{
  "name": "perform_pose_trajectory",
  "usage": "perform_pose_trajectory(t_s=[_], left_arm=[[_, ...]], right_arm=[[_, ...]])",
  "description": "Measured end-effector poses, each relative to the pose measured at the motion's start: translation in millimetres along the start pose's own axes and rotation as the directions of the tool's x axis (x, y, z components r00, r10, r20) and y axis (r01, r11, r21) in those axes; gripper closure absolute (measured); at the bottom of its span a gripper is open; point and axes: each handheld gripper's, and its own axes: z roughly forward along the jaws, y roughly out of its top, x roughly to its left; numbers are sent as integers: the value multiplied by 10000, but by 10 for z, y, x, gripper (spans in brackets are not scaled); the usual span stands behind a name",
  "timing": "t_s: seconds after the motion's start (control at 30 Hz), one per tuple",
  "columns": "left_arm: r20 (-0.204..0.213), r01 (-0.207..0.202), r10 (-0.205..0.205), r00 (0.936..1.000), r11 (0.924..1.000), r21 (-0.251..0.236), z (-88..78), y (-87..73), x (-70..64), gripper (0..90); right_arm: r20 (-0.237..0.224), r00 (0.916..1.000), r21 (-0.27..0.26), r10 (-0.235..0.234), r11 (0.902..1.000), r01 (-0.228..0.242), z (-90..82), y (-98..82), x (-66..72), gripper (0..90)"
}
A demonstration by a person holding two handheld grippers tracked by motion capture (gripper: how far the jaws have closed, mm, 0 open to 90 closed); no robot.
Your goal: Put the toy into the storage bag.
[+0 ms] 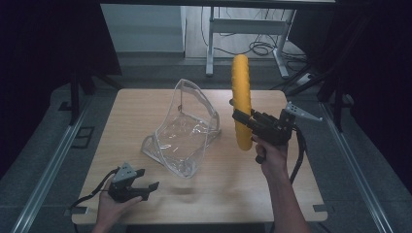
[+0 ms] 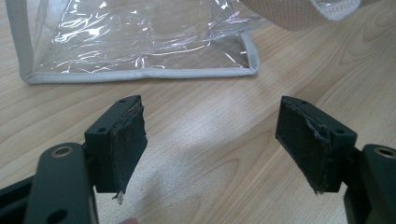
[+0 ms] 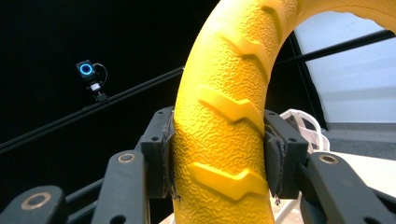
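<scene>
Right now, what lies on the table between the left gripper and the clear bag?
Nothing: in the left gripper view, only bare wooden table separates the open left gripper from the clear bag.

A light wooden table [image 1: 209,189] stands on grey floor [image 1: 43,160]. Behind it stands a white desk frame [image 1: 245,26], with black cables [image 1: 262,48] beneath.
</scene>
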Motion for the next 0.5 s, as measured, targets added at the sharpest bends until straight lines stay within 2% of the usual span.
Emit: perform_pose_trajectory(t_s=[0.23,0.5], left_arm=[[25,4,-4,10000,10000,18,7,-1,-2,242],[34,31,-31,10000,10000,24,11,-1,-4,242]], right_arm=[[-199,9996,-67,-198,9998,197,62,58,97,517],[-381,9990,-160,-219,9996,213,125,81,162,516]])
